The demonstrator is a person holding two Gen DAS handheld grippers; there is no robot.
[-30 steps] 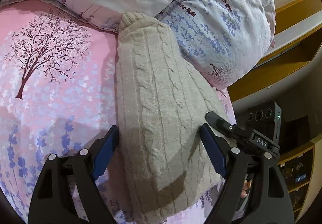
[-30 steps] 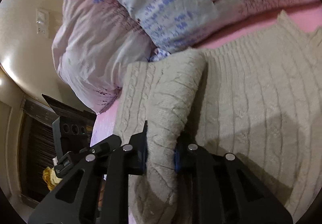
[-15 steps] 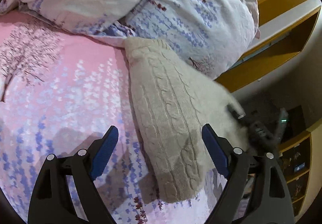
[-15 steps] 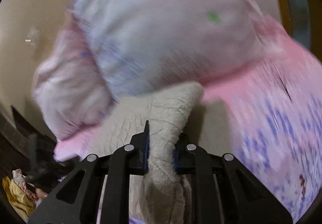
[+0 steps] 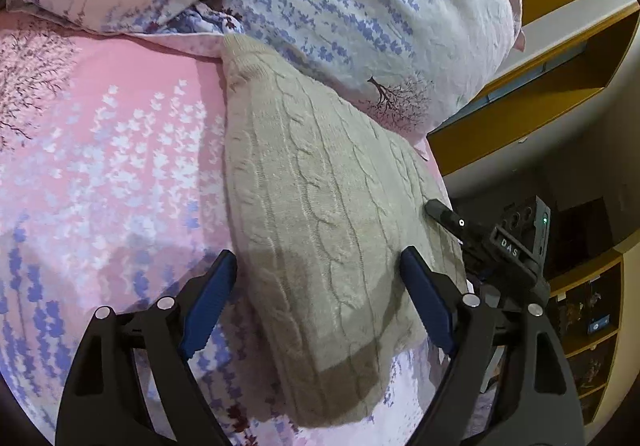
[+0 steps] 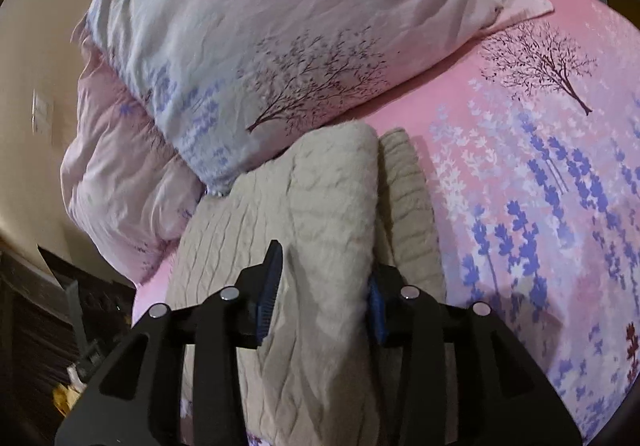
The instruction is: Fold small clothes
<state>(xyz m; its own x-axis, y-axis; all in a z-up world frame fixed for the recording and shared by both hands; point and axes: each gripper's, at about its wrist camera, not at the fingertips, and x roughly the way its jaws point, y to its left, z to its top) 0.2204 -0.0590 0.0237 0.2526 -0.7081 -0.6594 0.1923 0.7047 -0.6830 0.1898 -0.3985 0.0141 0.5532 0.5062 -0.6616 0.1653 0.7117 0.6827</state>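
1. Folded beige cable-knit sweater lies flat on the pink floral bedsheet, far end tucked against the lavender-print pillow, seemingly parked at the bed's edge as a finished fold.
2. Left gripper hovers over the sweater's near end, blue pads spread wide to either side, clamping nothing; looks ready to press or square the edge.
3. Right gripper straddles a raised ridge of the sweater, jaws just been opening, knit between them but the left pad now clear of it; reads as letting go after laying the fold.
4. Ribbed hem peeks out beside that ridge, on the sheet side.
5. Next, probably: withdraw from the sweater without dragging the knit loose.
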